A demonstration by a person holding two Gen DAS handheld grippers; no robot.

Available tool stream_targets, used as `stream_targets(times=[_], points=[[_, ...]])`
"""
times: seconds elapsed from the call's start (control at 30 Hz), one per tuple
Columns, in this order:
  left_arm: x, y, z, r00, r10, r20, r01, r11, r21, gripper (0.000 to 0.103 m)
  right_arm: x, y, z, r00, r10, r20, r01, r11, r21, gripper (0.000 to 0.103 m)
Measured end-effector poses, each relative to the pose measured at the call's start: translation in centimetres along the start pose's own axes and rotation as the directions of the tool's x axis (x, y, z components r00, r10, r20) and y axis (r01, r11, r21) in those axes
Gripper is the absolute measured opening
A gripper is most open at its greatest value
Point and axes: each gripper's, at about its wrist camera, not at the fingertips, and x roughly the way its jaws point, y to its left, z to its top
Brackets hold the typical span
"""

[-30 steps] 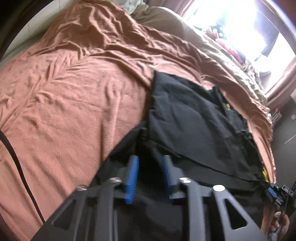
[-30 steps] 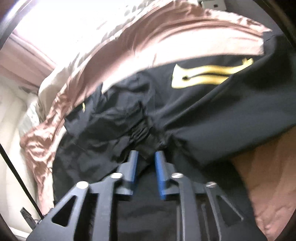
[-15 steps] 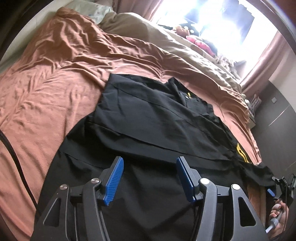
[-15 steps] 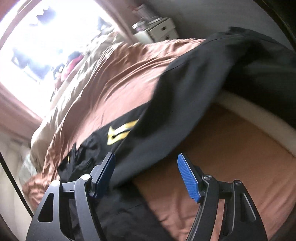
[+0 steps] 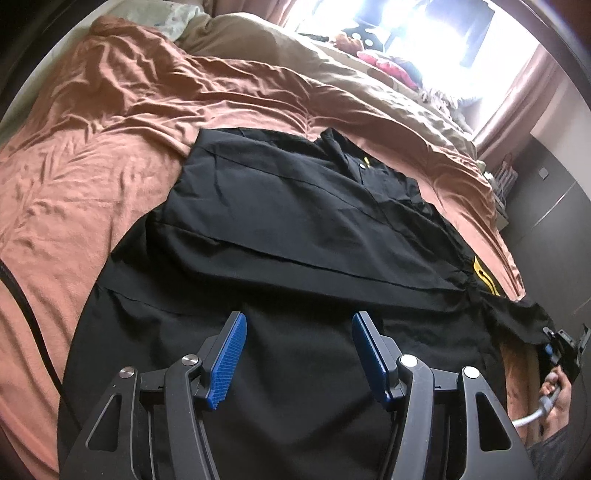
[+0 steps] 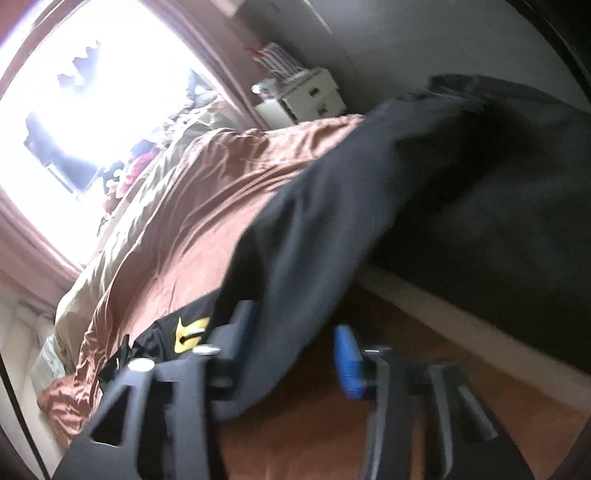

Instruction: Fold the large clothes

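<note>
Two views, one wrinkled rust-brown bedsheet (image 5: 92, 147) filling much of each, with a crumpled beige duvet (image 5: 295, 48) bunched along the far side below a glaring window (image 5: 424, 33) hung with pinkish curtains. Spread on that sheet: a large black garment with a yellow mark (image 5: 295, 221), lying flat with one layer folded over another, long axis running from the near left to the far right in the left wrist view, neck opening toward the duvet, a narrow sleeve-like end trailing off to the right. Hovering over its near part, the left gripper (image 5: 299, 354), blue pads wide apart, nothing between them. Seen only from this side: the whole outline of the garment, a thin black cable (image 5: 29, 325) crossing the sheet at the left, and a person's hand (image 5: 554, 395) at the far right. Seen only from the right wrist, blurred: a small white drawer unit (image 6: 306, 99) against a grey wall past the bed's corner, and that same black cloth looming up close, raised off the sheet. Closing around a strip of that cloth, the right gripper (image 6: 293, 332), one blue pad in sight and not yet against the fabric, the other hidden behind it.
</note>
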Motion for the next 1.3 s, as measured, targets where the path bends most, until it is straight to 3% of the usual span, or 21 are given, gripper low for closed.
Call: stream_targets(times=[0.03,0.07,0.2,0.5,0.67,0.83,0.93,1.07,1.3], points=[[0.0,0.0,0.0,1.0,-0.001,0.0,0.001,1.0,0.0,0.061,0.3,0.3,-0.2,1.0,0.002,0.008,-0.002,1.0,-0.01,0.008],[0.0,0.1,0.0,1.0,-0.004,0.0,0.004,1.0,0.0,0.061,0.2,0.6,-0.5,1.0,0.004,0.026,-0.004,1.0,-0.017,0.002],[0.2,0.0,0.1,1.0,0.004,-0.002,-0.004,1.0,-0.004,0.061,-1.9,2.7,-1.3,0.994,0.069,0.087,-0.067,0.997,-0.035,0.0],[0.0,-0.1,0.3,1.0,-0.027,0.0,0.027,0.999,-0.02,0.061,-8.0,11.1,-5.5,0.938,0.328,0.108,-0.314,0.941,-0.125,0.0],[-0.4,0.8,0.7,0.999,-0.05,0.015,0.051,0.997,-0.059,0.061,-9.6,16.2,-9.2,0.891,0.452,0.043,-0.441,0.884,-0.157,0.0],[-1.2,2.9,1.2,0.997,-0.067,0.039,0.072,0.988,-0.137,0.061,-9.3,20.4,-12.7,0.85,0.525,-0.037,-0.523,0.837,-0.157,0.0],[-1.6,4.0,1.4,0.996,-0.069,0.054,0.077,0.982,-0.172,0.061,-9.3,21.9,-13.6,0.844,0.531,-0.068,-0.534,0.826,-0.18,0.0],[-1.9,4.9,1.6,0.996,-0.065,0.065,0.076,0.978,-0.194,0.061,-9.6,23.2,-15.4,0.818,0.557,-0.141,-0.575,0.797,-0.186,0.0],[-2.0,5.7,1.7,0.996,-0.058,0.062,0.07,0.977,-0.2,0.061,-1.4,28.5,-15.1,0.804,0.495,-0.328,-0.578,0.781,-0.237,0.0]])
